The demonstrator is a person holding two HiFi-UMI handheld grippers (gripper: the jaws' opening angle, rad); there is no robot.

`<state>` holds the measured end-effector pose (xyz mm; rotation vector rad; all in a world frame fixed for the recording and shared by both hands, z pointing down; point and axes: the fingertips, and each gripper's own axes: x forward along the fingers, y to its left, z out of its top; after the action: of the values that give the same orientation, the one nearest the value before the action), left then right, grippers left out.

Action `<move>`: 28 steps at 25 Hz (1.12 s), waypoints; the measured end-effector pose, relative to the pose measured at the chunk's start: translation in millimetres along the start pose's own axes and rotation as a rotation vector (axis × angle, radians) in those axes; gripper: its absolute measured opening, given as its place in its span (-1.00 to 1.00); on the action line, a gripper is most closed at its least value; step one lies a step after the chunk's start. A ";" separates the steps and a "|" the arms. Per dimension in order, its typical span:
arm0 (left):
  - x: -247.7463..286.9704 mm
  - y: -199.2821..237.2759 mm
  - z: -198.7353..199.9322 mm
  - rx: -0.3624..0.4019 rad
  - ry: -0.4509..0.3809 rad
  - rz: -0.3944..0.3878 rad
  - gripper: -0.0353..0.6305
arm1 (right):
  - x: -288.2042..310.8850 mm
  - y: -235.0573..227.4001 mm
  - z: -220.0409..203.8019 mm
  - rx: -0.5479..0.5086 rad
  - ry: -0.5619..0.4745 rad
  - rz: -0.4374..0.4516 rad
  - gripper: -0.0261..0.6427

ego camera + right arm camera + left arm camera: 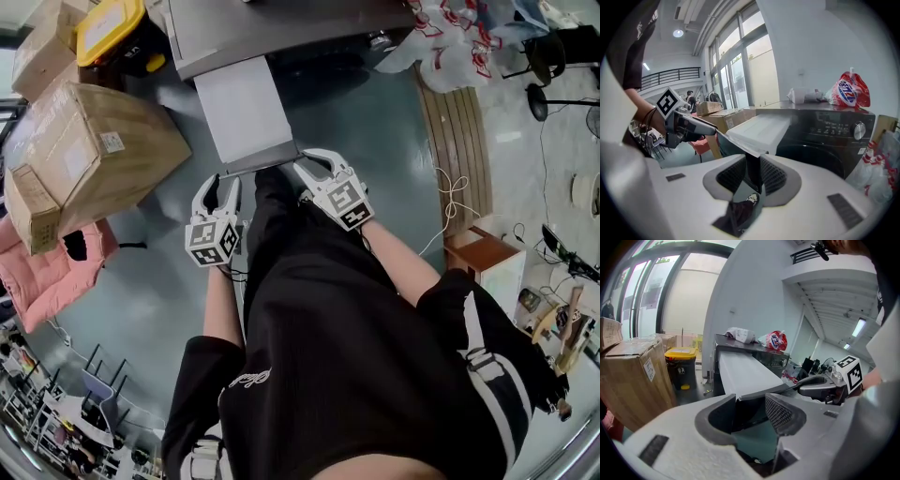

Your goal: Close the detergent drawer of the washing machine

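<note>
White plastic detergent drawer [246, 108] pulled out of dark grey washing machine [281, 28], upper centre of frame, long axis running straight back from jaws. Front lip [262, 161] clamped at left end in left gripper [225, 183], right end in right gripper [314, 167]; equally near.

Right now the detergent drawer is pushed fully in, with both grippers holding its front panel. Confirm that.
Not quite: the detergent drawer stands pulled far out of the washing machine, as the head view shows. The rest holds: the left gripper and the right gripper both hold its front panel.
</note>
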<state>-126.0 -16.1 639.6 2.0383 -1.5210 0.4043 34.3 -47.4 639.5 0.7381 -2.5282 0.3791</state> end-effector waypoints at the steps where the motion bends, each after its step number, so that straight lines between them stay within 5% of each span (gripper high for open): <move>1: 1.0 1.6 1.1 0.001 0.000 0.003 -0.29 | 1.6 -0.4 0.9 -0.002 -0.002 0.000 -0.62; 28: 13.9 16.4 15.2 0.025 0.031 0.014 -0.28 | 19.5 -8.5 11.8 0.001 0.020 -0.014 -0.61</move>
<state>-138.5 -39.3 639.2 2.0319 -1.5195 0.4603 20.4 -67.3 640.6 0.7478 -2.5035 0.3810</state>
